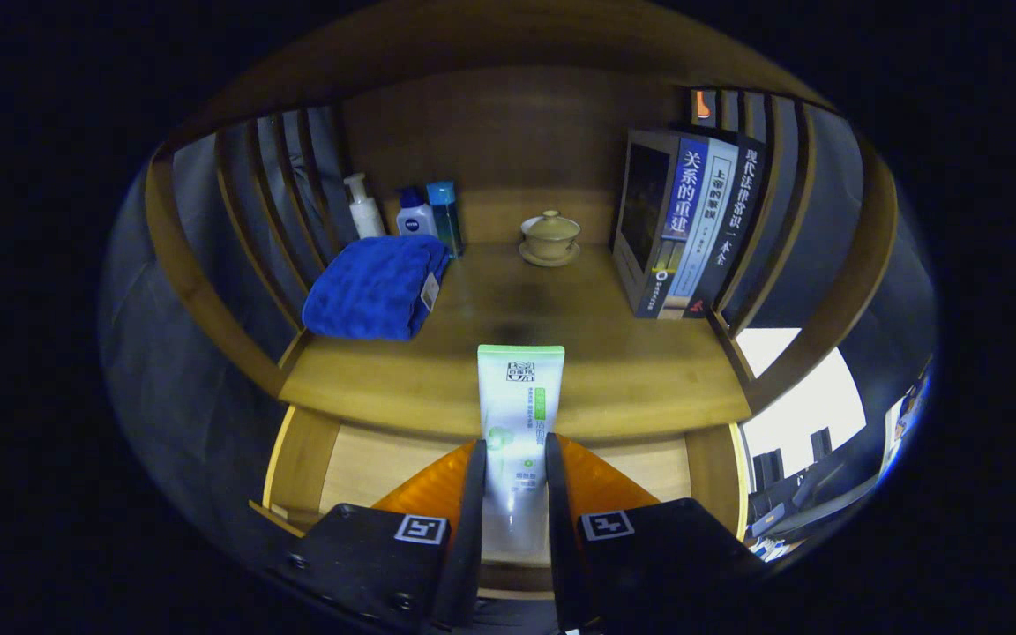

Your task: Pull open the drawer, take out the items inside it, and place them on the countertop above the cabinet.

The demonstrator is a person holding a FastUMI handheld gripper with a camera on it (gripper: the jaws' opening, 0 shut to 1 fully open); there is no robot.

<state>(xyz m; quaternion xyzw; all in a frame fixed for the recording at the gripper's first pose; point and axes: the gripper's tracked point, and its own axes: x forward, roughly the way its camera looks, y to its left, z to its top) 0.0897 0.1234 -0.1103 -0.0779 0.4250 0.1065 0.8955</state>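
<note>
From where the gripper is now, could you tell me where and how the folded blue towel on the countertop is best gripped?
Grip the blue towel at its thick folded near edge, coming from the front over the countertop; bottles crowd its back and slats its left. The gripper is shut on the tube, so set that down first.

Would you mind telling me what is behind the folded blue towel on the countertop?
Behind the blue towel stand three bottles; their bases are hidden by it. The hand-held gripper holds a white tube above the open drawer.
</note>
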